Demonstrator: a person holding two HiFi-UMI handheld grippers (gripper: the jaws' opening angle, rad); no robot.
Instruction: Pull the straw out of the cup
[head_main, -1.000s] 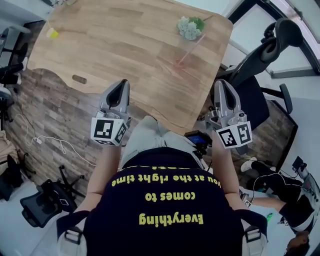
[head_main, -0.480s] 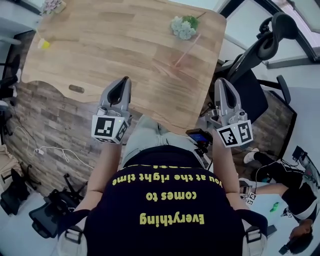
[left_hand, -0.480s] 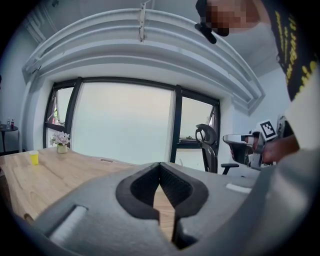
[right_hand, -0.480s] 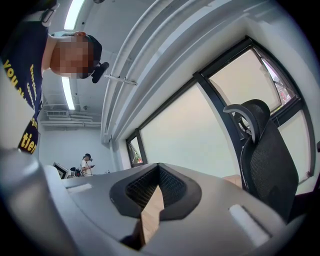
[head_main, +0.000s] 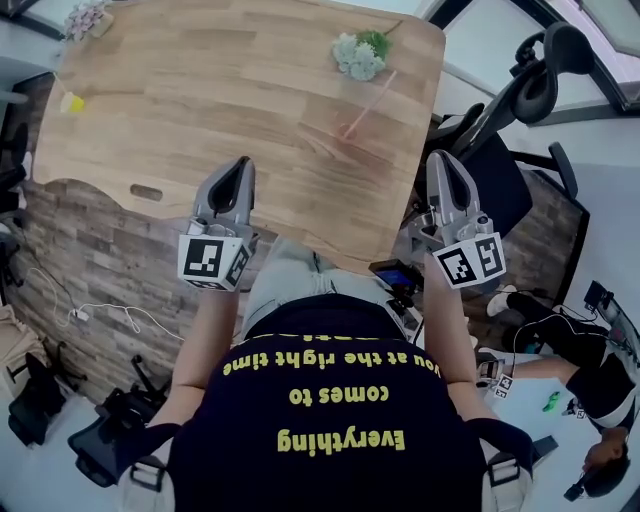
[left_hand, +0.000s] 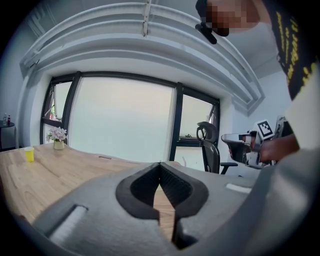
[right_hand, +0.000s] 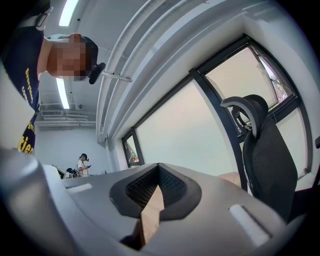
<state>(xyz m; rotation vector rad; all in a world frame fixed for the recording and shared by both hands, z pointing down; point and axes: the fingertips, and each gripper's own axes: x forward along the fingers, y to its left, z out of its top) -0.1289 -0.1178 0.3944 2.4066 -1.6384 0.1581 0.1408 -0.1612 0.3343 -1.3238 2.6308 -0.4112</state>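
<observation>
**A:** Which step are you on?

**B:** The approach, I judge; nothing is gripped yet. My left gripper (head_main: 238, 170) and my right gripper (head_main: 441, 163) hover at the near edge of the pale wooden table (head_main: 200, 90), low in the frame. Both have their fingers pressed together, with nothing between them.

**A:** And the straw?

**B:** The thin pink straw (head_main: 372, 98) leans in the clear cup (head_main: 347, 129) at the upper right of the head view. It sits just below a bunch of white and green flowers (head_main: 358, 55), well apart from both grippers.

**A:** So what next?

**B:** Probably reach the right gripper up the frame, open its fingers, and close them on the straw's free end. The left may need to steady the cup.

**A:** Anything unclear?

**B:** The cup is nearly see-through, so its rim is hard to make out. I cannot find the straw in either gripper view. A black office chair (head_main: 520, 95) is cut off at the right edge.
</observation>
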